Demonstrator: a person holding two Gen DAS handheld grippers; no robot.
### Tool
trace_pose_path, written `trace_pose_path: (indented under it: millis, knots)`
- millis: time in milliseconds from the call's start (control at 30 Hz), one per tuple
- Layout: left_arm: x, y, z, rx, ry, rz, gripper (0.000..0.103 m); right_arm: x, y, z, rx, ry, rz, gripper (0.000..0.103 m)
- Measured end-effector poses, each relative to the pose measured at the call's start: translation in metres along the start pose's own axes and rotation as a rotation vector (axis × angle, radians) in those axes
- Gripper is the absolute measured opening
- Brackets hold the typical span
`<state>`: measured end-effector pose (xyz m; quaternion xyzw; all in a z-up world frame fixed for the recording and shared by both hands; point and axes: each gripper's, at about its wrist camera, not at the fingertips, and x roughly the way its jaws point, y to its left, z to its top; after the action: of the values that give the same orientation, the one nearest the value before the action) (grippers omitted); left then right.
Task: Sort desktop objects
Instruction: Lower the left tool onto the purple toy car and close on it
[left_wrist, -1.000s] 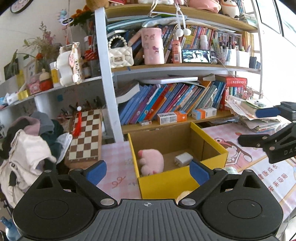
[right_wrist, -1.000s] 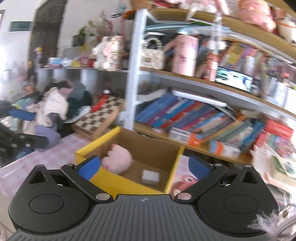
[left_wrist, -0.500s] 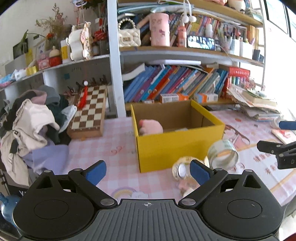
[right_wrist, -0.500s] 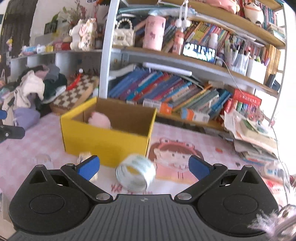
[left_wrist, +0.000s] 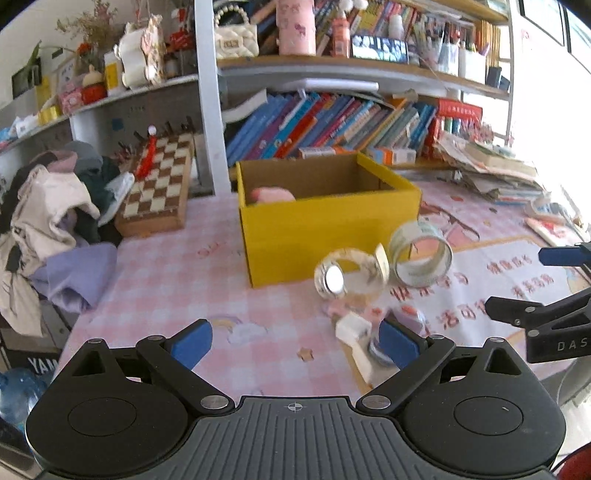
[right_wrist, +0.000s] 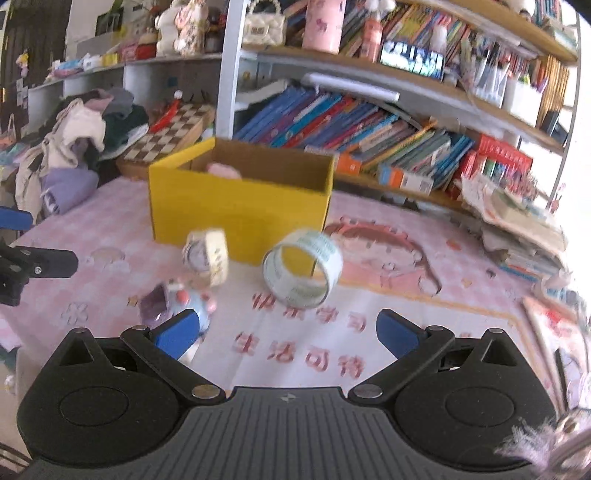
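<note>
Left gripper: blue-padded fingers spread wide apart, nothing between them, held above the pink checked tablecloth.
Right gripper: fingers likewise spread apart and empty; its black arms also show at the right edge of the left wrist view.
Yellow cardboard box: straight ahead of both grippers, open at the top, with a pink plush toy lying inside against its left wall.
Clear tape roll: on its side just ahead of the right gripper, close in front of the box's right corner.
Patterned tape roll: left of the clear one, near the box front, blurred.
Small blue and pink toy: just ahead of the right gripper's left fingertip, beside a white block near the left gripper's right fingertip.
Wooden chessboard: far left ahead, leaning beside a heap of clothes.
Bookshelf: behind the box, packed with slanting books.
</note>
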<state>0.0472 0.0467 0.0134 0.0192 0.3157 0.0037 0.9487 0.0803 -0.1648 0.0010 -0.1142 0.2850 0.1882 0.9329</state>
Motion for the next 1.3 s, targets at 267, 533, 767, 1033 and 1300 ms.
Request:
trace_pose_path:
  millis: [267,533,767,1033,1300]
  knots:
    - [0.005,-0.012,-0.016,0.020,0.061,-0.022,0.099,0.007,0.009,-0.015,0.006,0.114,0.030,0.103]
    - [0.011,-0.022,-0.023,0.029,0.097,-0.059,0.099,0.008,0.007,-0.020,0.000,0.150,0.020,0.103]
    - [0.019,-0.027,-0.021,0.027,0.098,-0.077,0.099,0.012,0.001,-0.019,0.005,0.165,0.011,0.101]
    - [0.024,-0.030,-0.015,0.043,0.078,-0.075,0.097,0.021,-0.005,-0.011,0.022,0.158,0.027,0.093]
    - [0.039,-0.036,-0.009,0.058,0.083,-0.093,0.090,0.034,-0.007,-0.004,-0.001,0.168,0.058,0.088]
